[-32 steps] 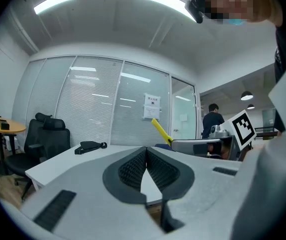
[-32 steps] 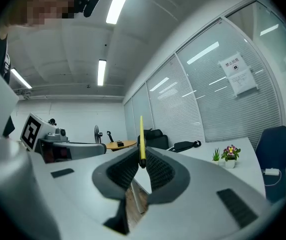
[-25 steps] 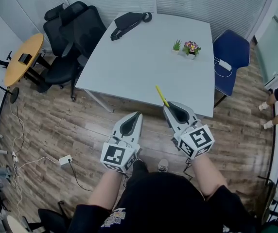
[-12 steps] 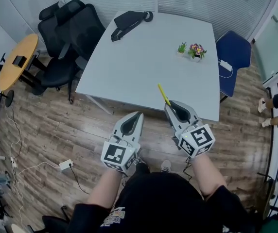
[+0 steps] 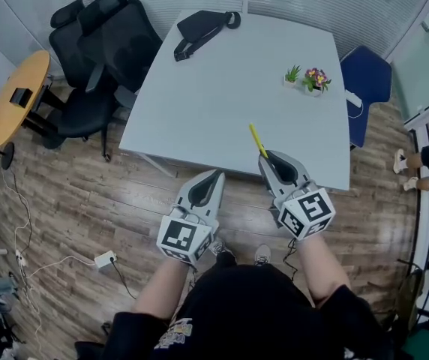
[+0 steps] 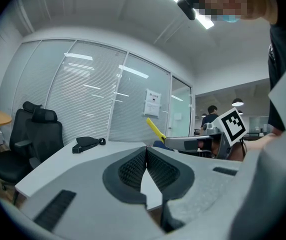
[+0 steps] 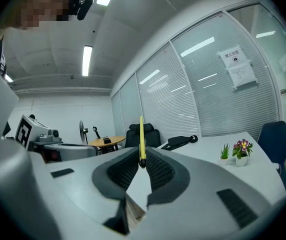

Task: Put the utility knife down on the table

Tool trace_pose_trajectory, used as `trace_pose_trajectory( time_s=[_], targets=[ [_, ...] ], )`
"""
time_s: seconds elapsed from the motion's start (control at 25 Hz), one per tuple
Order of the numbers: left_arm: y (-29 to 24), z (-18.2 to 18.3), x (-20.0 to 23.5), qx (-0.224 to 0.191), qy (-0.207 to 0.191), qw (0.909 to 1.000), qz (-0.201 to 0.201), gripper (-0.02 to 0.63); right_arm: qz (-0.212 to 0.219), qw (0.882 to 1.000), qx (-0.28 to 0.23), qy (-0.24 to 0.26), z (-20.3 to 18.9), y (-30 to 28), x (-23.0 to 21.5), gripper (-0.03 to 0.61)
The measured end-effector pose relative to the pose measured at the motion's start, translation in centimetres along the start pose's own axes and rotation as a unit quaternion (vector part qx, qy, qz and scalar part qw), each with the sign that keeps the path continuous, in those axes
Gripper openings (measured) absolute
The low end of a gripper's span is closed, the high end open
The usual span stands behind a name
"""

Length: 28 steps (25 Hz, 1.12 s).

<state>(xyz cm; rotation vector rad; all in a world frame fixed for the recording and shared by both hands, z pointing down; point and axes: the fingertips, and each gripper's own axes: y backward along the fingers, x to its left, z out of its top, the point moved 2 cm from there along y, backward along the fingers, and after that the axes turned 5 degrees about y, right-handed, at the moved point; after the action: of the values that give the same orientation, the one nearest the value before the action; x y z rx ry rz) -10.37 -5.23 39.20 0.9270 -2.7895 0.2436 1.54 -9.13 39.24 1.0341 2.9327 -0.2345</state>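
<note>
The white table (image 5: 222,88) filled the middle of my head view, with two black office chairs (image 5: 109,43) at its far left corner, a blue chair (image 5: 368,88) at its right side and a round wooden table (image 5: 16,96) off to the left. On the tabletop lay a black bag (image 5: 199,28) near the far edge, and two small potted plants (image 5: 308,77) stood toward the right.

I held both tools just short of the table's near edge. The left gripper (image 5: 218,173) had its jaws pressed together with nothing between them. The right gripper (image 5: 263,156) was clamped on the yellow utility knife (image 5: 256,139). Its lower end sat pinched between the jaw tips, and the rest stuck out beyond them, slanting up and forward over the table's near edge. The left gripper view showed the knife raised clear of the tabletop.
</note>
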Motion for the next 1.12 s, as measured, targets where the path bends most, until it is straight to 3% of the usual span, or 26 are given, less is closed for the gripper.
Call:
trace_pose_trajectory(
  time_s=[0.52,1.12],
  targets=[
    [0.1,0.1,4.9,0.009,0.009,0.9993,-0.035,0.006,-0.021,1.000,0.009,0.006,0.1,-5.3,2.1,0.049],
    [-4.2,-0.9,6.3,0.019,0.020,0.9994,-0.018,0.006,-0.006,1.000,0.026,0.007,-1.0,-9.1,-2.7,0.049]
  ],
)
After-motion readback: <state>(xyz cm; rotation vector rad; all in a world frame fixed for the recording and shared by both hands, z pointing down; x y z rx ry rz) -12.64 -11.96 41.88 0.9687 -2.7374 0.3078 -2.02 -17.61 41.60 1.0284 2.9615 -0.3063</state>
